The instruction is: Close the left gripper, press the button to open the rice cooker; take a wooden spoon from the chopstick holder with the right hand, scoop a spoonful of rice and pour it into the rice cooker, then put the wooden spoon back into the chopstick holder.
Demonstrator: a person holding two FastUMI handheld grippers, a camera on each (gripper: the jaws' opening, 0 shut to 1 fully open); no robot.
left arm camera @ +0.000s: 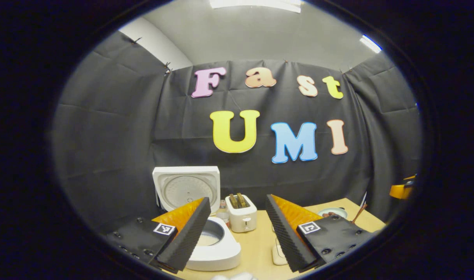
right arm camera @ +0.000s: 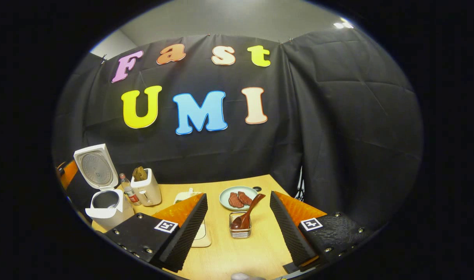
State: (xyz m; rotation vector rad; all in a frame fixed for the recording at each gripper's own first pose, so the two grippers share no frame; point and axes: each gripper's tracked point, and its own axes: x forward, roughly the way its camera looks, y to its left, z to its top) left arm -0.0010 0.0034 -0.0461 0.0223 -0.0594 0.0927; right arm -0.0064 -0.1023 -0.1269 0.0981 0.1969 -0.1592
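Note:
The white rice cooker (left arm camera: 221, 254) stands open just ahead of my left gripper (left arm camera: 237, 198), its lid (left arm camera: 186, 188) upright and the inner pot showing. The left gripper is open and holds nothing. In the right gripper view the same cooker (right arm camera: 104, 212) sits at the far left with its lid (right arm camera: 96, 166) raised. A dark wooden spoon (right arm camera: 249, 212) leans bowl-down in a small clear chopstick holder (right arm camera: 240, 230), right ahead between the fingers of my right gripper (right arm camera: 238, 194). That gripper is open and stands short of the spoon.
A white toaster (right arm camera: 146, 189) and a small bottle (right arm camera: 128, 192) stand beside the cooker. A pale plate (right arm camera: 225, 202) with red-brown pieces lies behind the holder. A flat white board (right arm camera: 201, 236) lies on the wooden table (right arm camera: 237, 256) under my right gripper's left finger.

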